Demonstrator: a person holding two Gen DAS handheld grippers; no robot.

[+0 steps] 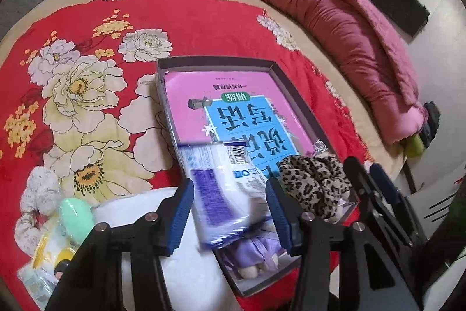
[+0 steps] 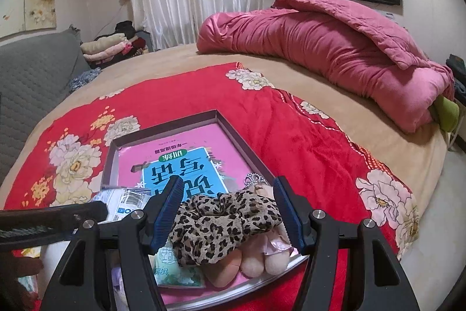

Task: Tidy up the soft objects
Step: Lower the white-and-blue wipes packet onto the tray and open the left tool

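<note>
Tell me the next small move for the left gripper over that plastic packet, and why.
Probably lift the left gripper clear. Its fingers stand apart from the plastic packet, which already lies in the box beside the leopard scrunchie.

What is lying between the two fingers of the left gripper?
A white and blue plastic pack lies between the fingers of the left gripper, over the box. The left wrist view shows this.

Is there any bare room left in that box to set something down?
Yes: the far half of the box, over the pink book. The near end is crowded with the leopard scrunchie, plastic packet and purple doll.
</note>
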